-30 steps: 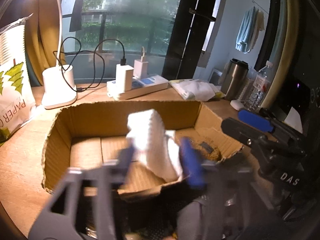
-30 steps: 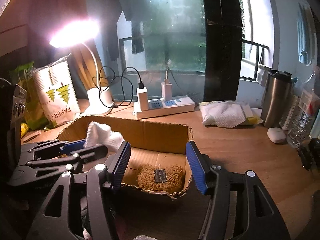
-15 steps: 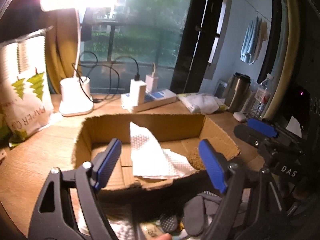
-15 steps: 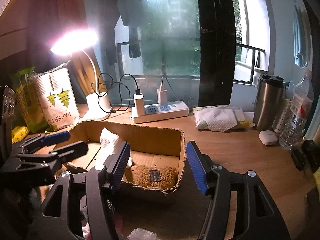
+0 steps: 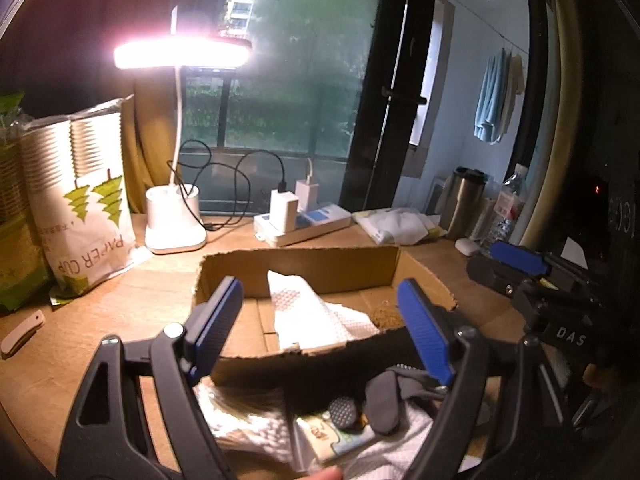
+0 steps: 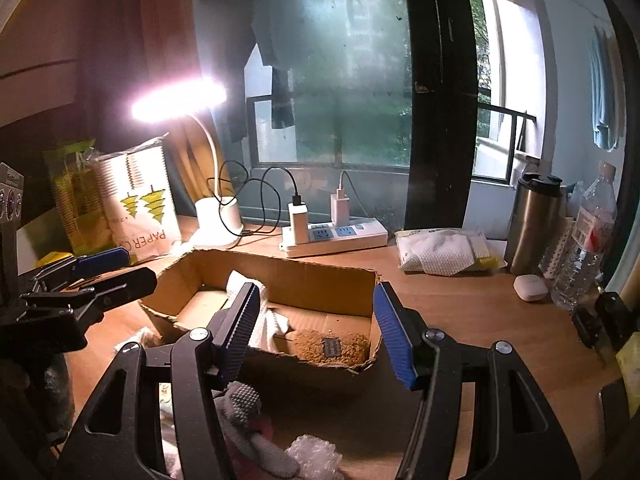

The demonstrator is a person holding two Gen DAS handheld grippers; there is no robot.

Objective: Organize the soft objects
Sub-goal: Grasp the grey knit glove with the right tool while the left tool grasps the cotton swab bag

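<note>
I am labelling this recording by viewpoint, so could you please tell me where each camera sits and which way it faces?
Left wrist: sits on the left gripper, looking along its open fingers across the cardboard box toward the window; the right gripper shows at right.
Right wrist: sits on the right gripper, facing the same box and window; the left gripper shows at left.
Shared: box, white cloth, desk lamp, power strip.

Probably a home desk by a window, desk lamp (image 5: pixel 182 56), power strip (image 6: pixel 334 236), hanging laundry (image 5: pixel 498 96), steel tumbler (image 6: pixel 534 224)
</note>
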